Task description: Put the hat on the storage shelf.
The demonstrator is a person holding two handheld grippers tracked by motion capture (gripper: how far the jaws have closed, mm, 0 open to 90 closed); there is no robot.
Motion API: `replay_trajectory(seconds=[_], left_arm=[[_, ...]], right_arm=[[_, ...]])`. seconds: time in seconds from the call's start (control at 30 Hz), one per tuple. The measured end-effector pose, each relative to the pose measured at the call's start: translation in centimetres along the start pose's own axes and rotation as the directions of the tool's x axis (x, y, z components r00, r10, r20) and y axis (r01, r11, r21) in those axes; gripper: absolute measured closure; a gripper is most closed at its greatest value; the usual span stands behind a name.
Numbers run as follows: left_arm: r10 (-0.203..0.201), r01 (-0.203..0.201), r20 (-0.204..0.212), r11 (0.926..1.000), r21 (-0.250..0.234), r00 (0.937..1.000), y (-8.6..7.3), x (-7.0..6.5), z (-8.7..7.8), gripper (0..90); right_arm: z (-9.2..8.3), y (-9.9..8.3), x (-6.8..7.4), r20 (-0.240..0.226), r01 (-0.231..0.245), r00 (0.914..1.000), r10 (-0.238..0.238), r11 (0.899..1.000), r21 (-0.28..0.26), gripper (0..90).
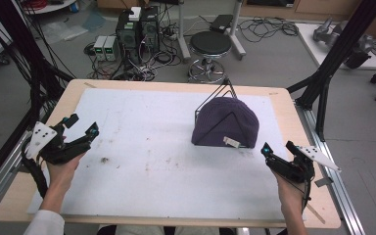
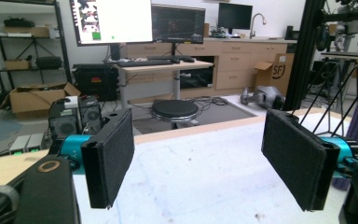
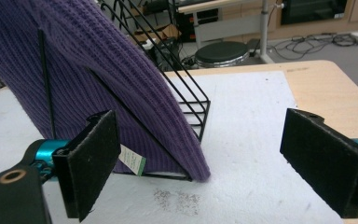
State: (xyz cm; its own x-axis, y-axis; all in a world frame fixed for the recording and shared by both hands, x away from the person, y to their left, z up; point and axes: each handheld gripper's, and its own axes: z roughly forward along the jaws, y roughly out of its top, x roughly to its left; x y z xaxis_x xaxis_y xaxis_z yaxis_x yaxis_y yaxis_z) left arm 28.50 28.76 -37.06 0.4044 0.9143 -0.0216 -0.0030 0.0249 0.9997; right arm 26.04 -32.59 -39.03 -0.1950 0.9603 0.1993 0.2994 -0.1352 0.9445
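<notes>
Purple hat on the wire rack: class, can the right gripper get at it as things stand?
Probably yes: the right gripper is open, close to the hat, with bare table between them.

A purple knit hat (image 1: 226,122) draped over a black wire rack (image 1: 214,97) is standing on the right half of the white mat (image 1: 142,147), and it is taking up the only occupied ground there. The left and middle of the mat are lying open, marked only by a few dark smudges (image 1: 104,159). The left gripper (image 1: 81,128), its jaws spread wide, is facing bare mat all the way to the far table edge (image 2: 205,128). The right gripper (image 1: 277,149), jaws also apart, is sitting near the hat's front right corner; in the right gripper view the knit is rising just beyond its left jaw, while bare mat is stretching ahead of the gap and its right jaw.
</notes>
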Motion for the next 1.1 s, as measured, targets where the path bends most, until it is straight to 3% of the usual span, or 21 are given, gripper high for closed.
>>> replay_trajectory(seconds=[0.17,0.33,0.53,0.77,0.9,1.1], left_arm=[[-0.002,0.002,-0.014,0.9999,0.01,0.9999,-1.1,0.6,-0.9,25.6],[-0.009,0.009,-0.033,0.9998,0.016,0.9994,-1.8,1.1,-1.5,25.4],[-0.013,0.015,-0.064,0.9997,0.019,0.9979,-3.1,1.2,-2.3,24.4],[-0.06,0.063,-0.113,0.9977,0.023,0.9918,-5.6,1.1,-3.4,24.4],[-0.057,0.06,-0.121,0.998,0.019,0.9911,-5.7,1.2,-3.7,24.5],[-0.085,0.085,-0.13,0.9964,-0.002,0.9878,-5.9,1.4,-4.1,24.7]], right_arm=[[0.0,-0.8,0.0,-0.001,0.033,0.9995,-0.033,0.999,-0.025,11.3],[0.0,-1.9,-0.4,-0.004,0.007,1.0,-0.007,0.998,-0.06,11.3],[-0.3,-2.9,-0.8,0.027,0.006,0.9996,-0.004,0.998,-0.069,11.4],[-0.2,-4.0,-0.3,0.065,0.035,0.9974,-0.031,0.997,-0.07,11.4],[0.0,-4.2,-0.1,0.063,0.037,0.9975,-0.033,0.997,-0.069,11.4],[0.1,-4.3,0.3,0.062,0.04,0.9975,-0.035,0.995,-0.09,11.3]])
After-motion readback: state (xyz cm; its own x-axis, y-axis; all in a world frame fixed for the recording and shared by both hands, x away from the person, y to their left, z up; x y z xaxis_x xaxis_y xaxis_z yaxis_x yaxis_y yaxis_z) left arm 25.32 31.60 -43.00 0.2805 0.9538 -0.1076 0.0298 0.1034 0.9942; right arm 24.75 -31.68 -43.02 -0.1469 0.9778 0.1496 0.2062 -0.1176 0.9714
